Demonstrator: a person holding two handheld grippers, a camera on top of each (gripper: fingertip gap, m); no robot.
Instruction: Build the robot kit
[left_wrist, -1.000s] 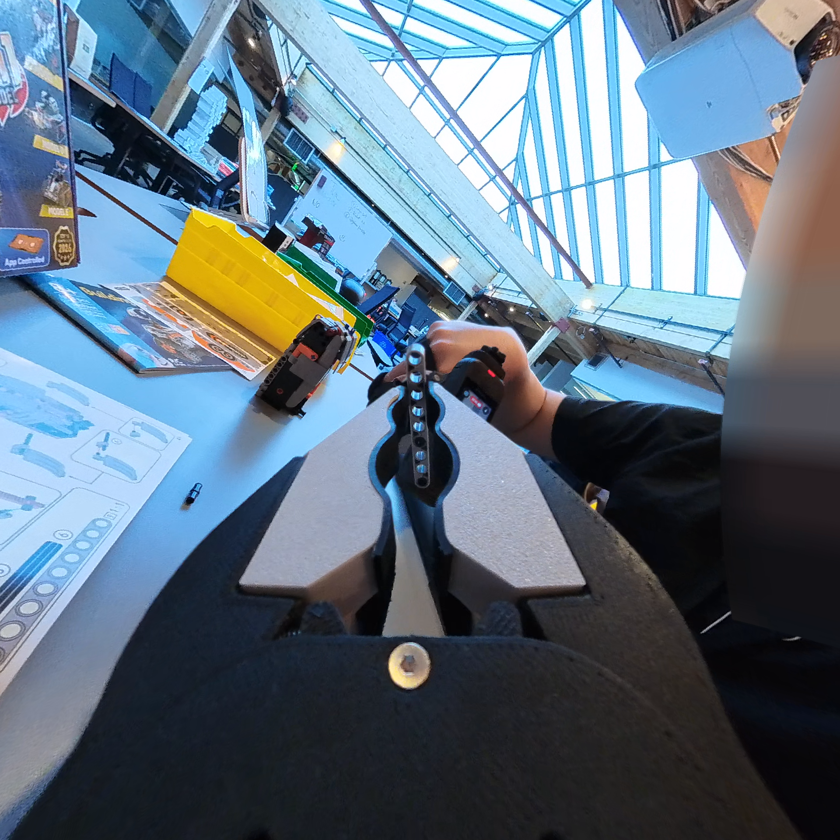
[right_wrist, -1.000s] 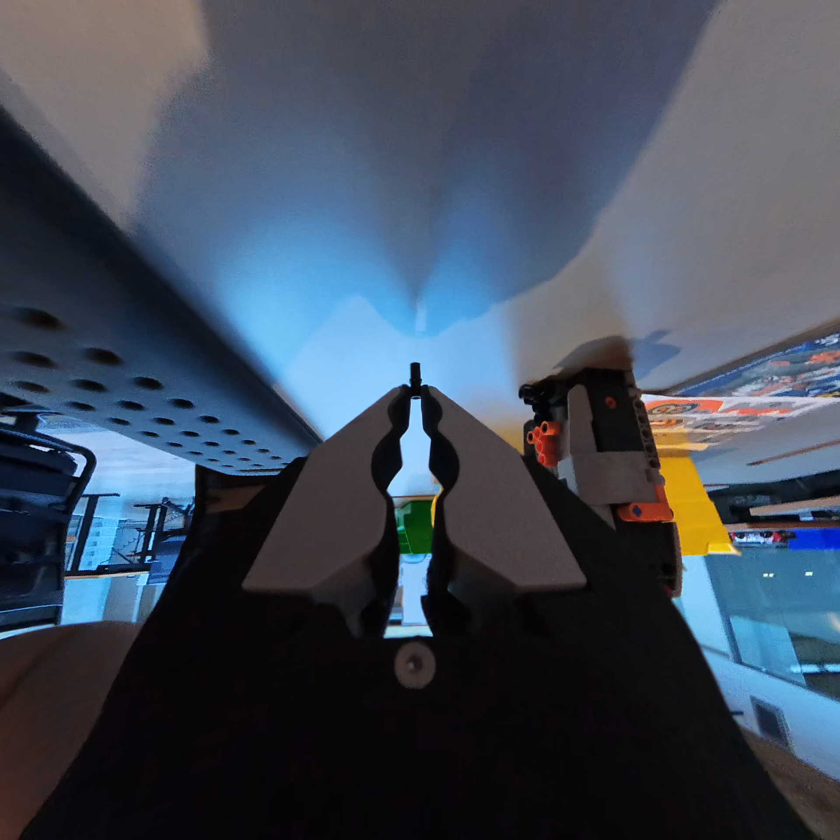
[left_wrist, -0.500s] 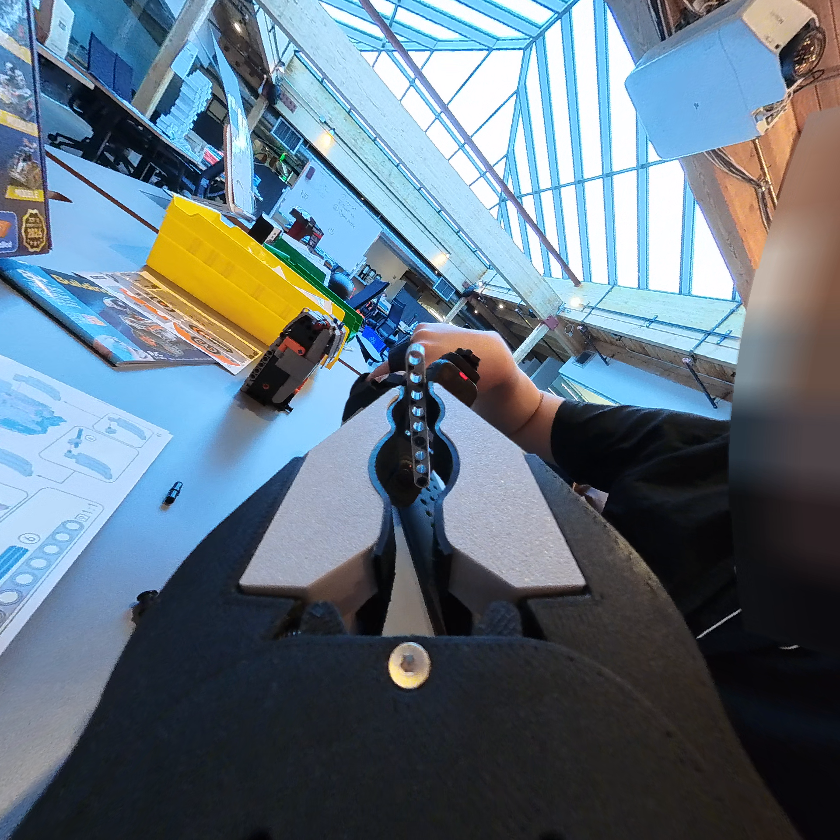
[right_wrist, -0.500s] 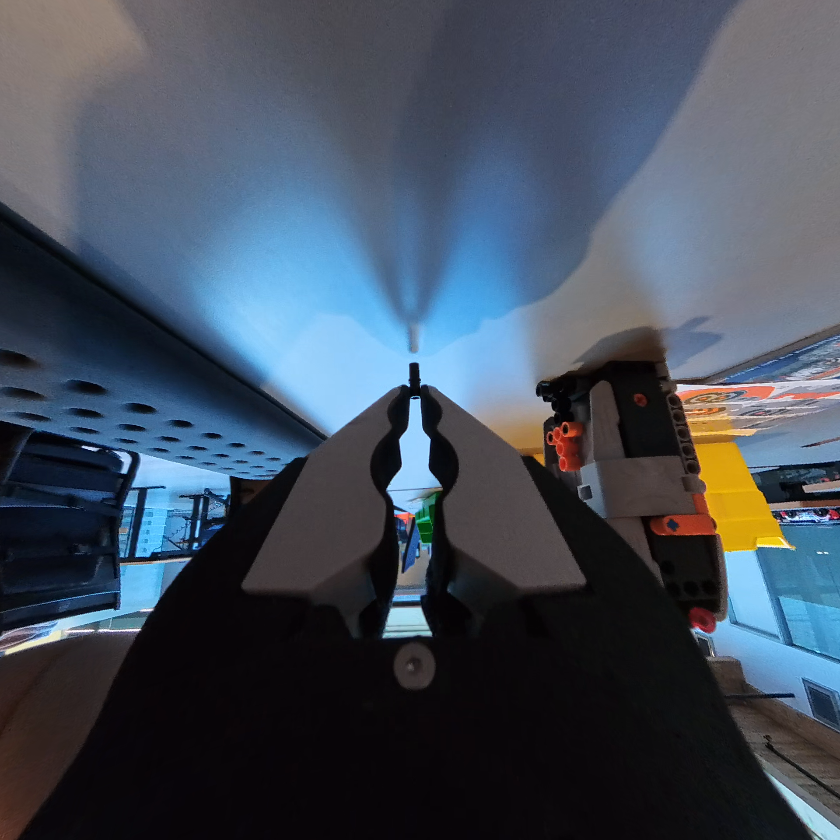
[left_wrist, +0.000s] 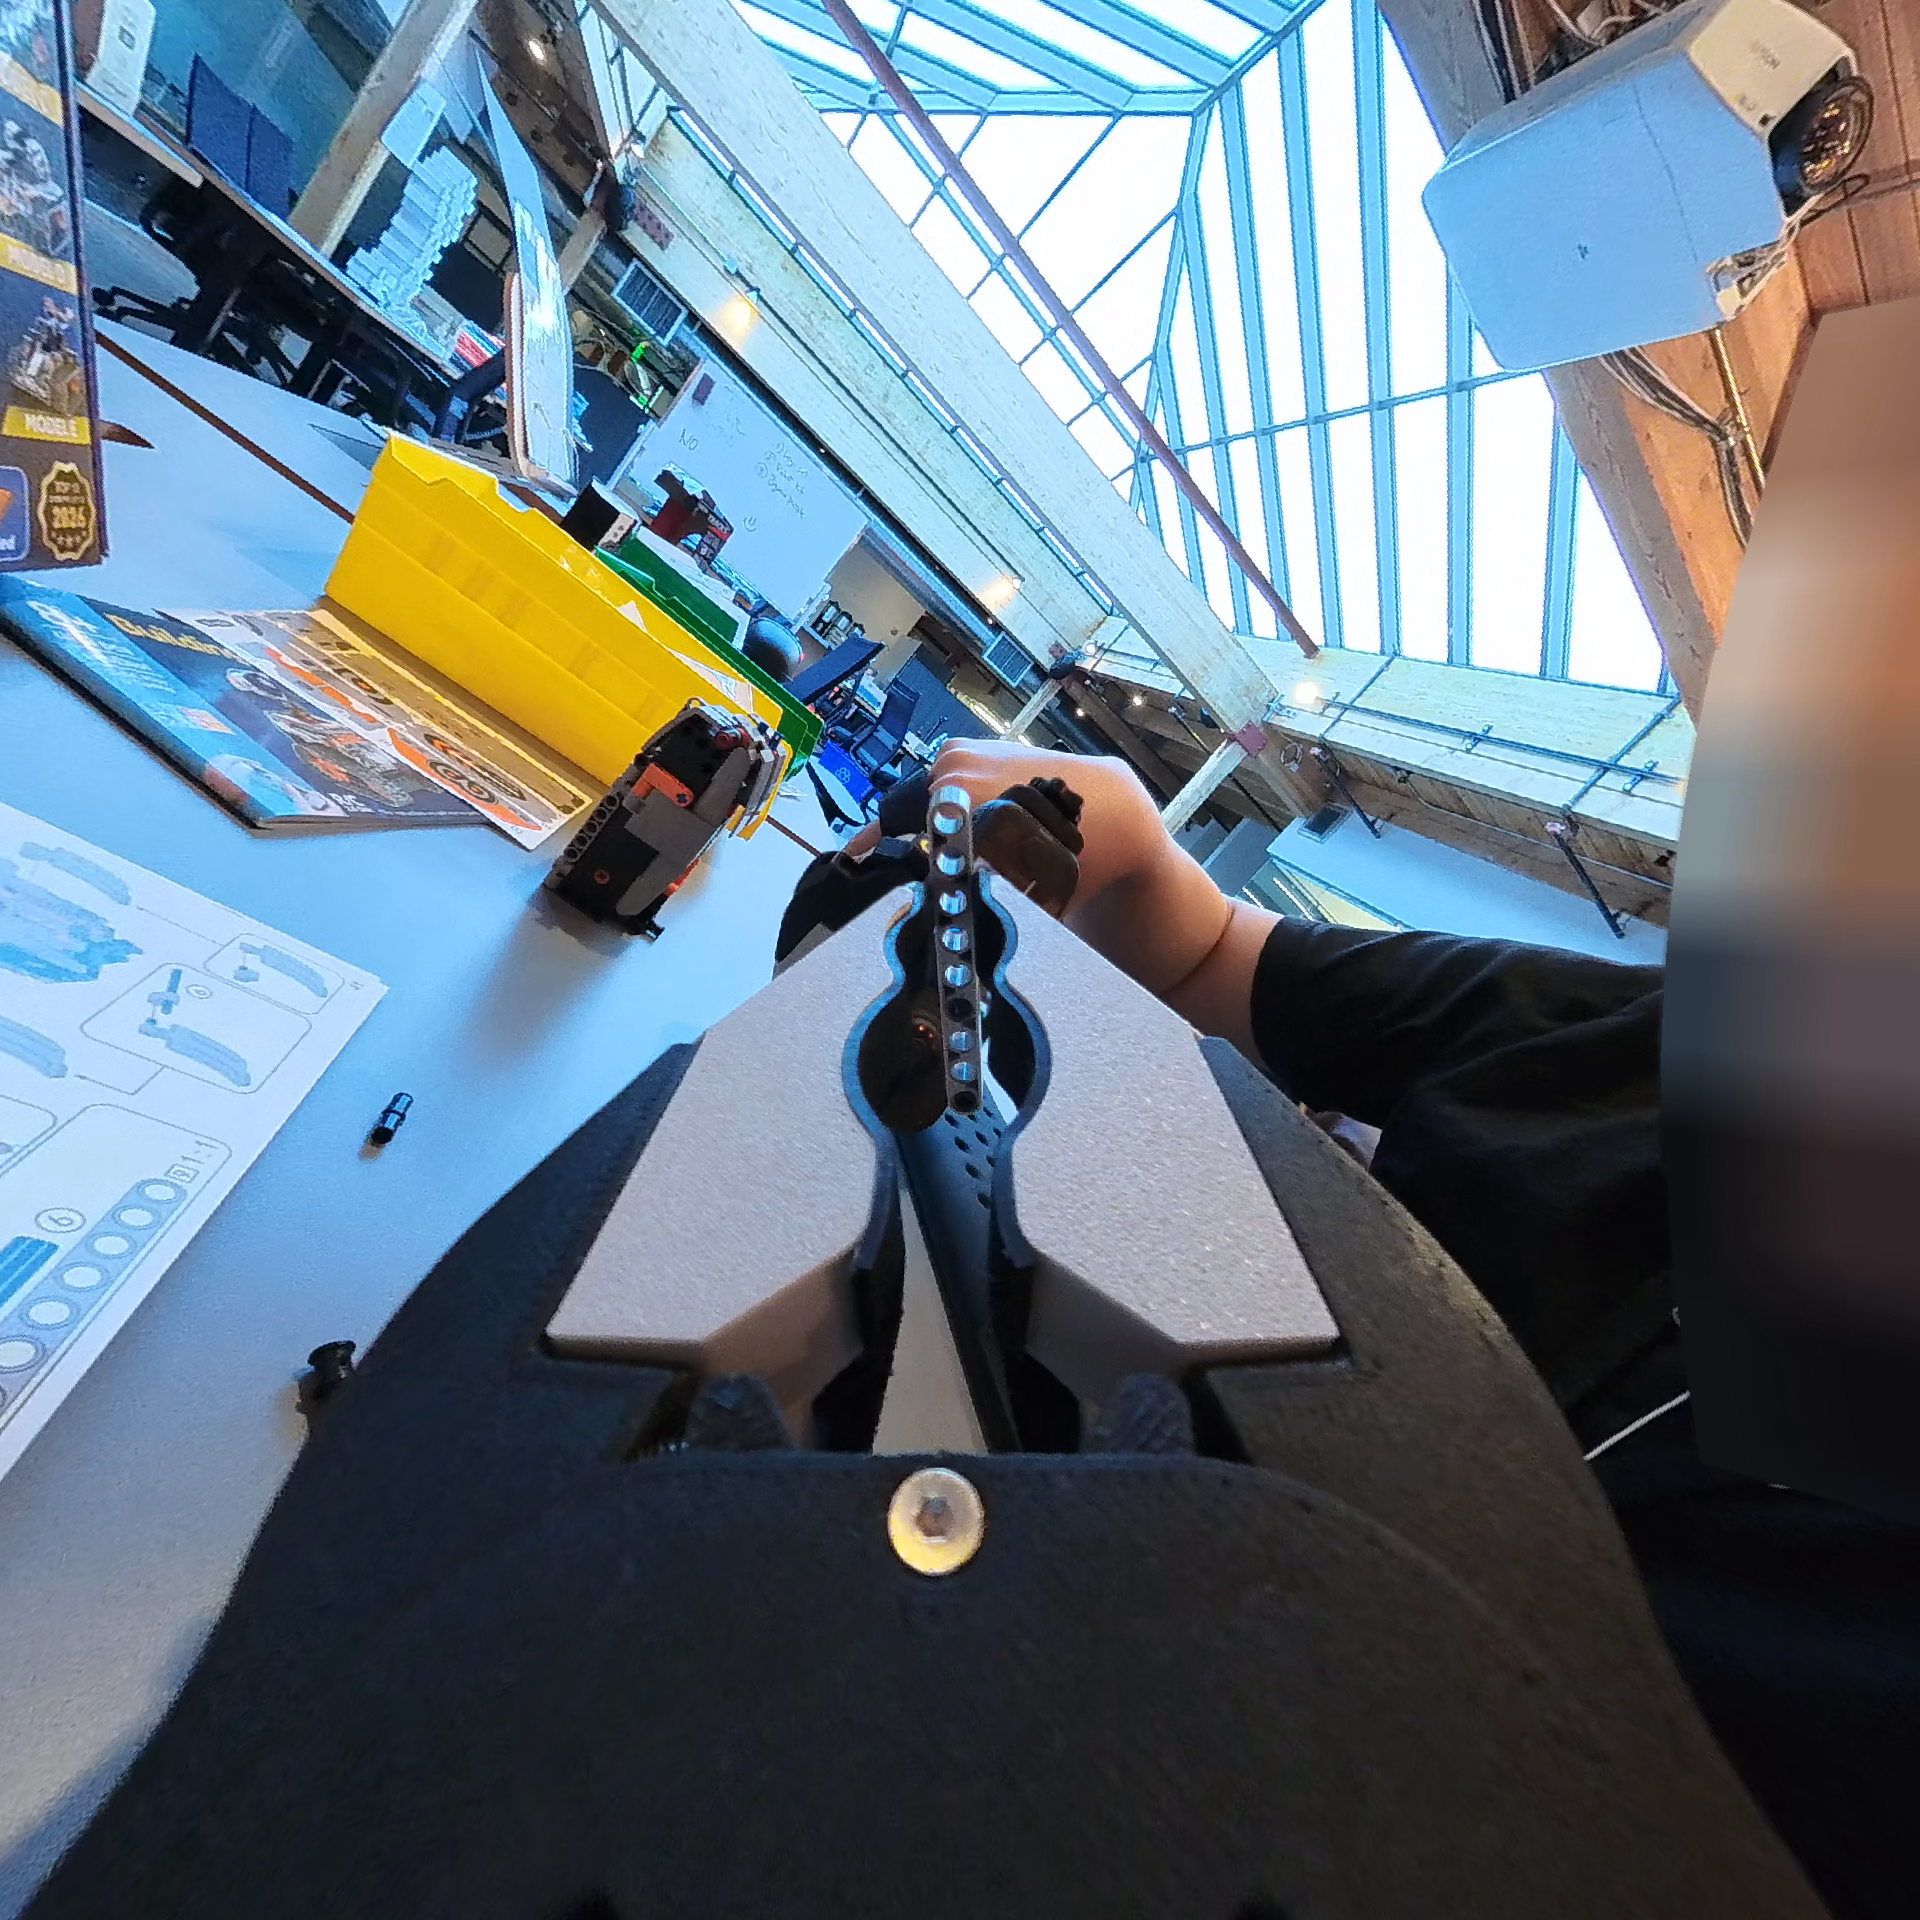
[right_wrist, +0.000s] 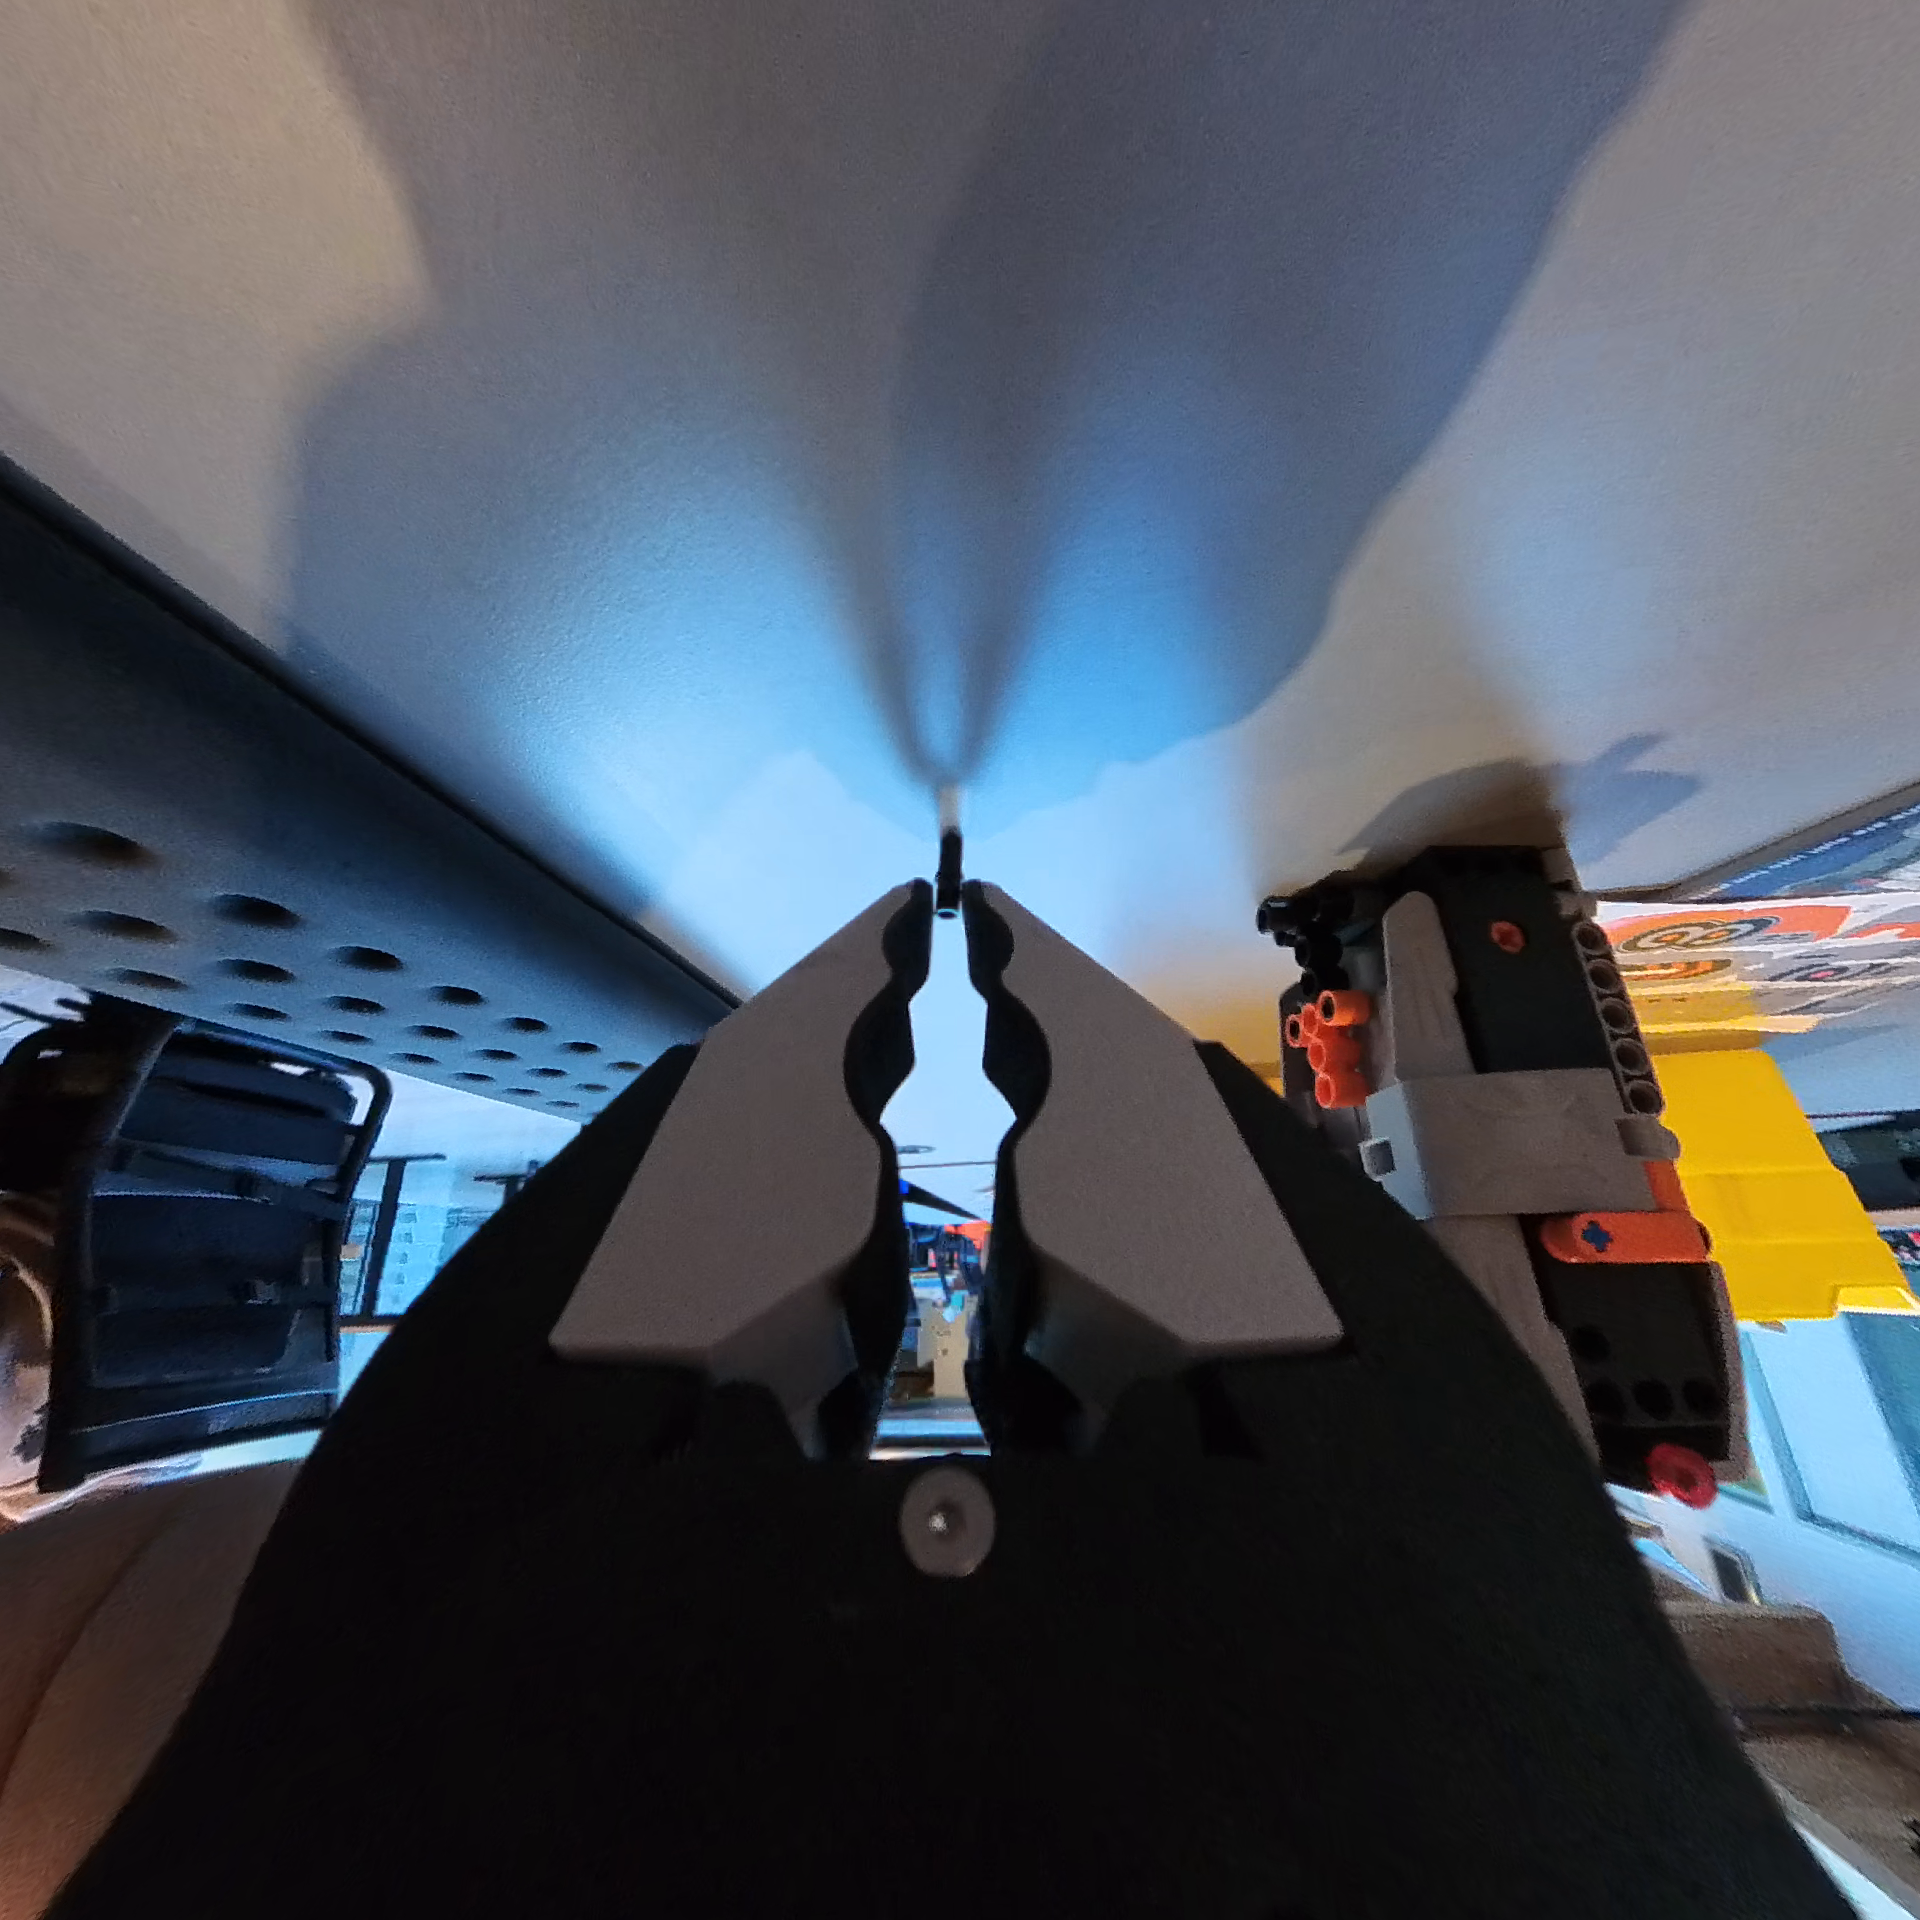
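in the left wrist view we see what the right one hides: our left gripper (left_wrist: 951, 914) pinching a slim grey beam (left_wrist: 954, 956) pierced by a row of round holes, standing upright between the pressed-in fingers, with a hand (left_wrist: 1060, 831) in a black sleeve behind it holding the other tool. that view also shows the pale table (left_wrist: 447, 997), a printed instruction sheet (left_wrist: 125, 1049), a loose black pin (left_wrist: 390, 1120) beside it, a glossy booklet (left_wrist: 291, 717), and a yellow bin (left_wrist: 520, 623) with a green bin (left_wrist: 717, 634) behind. only the right wrist view shows our right gripper (right_wrist: 943, 902) nipping a tiny black peg (right_wrist: 948, 883) at its very tips, pointed at the table close by. the blocky black, grey and orange brick assembly (right_wrist: 1507, 1122) shows in both views (left_wrist: 665, 821), beside the yellow bin. against half a second ago, the peg sits closer to the table, and the assembly looms larger on the right. the finger pads are matte, grainy grey wedges with wavy inner edges.
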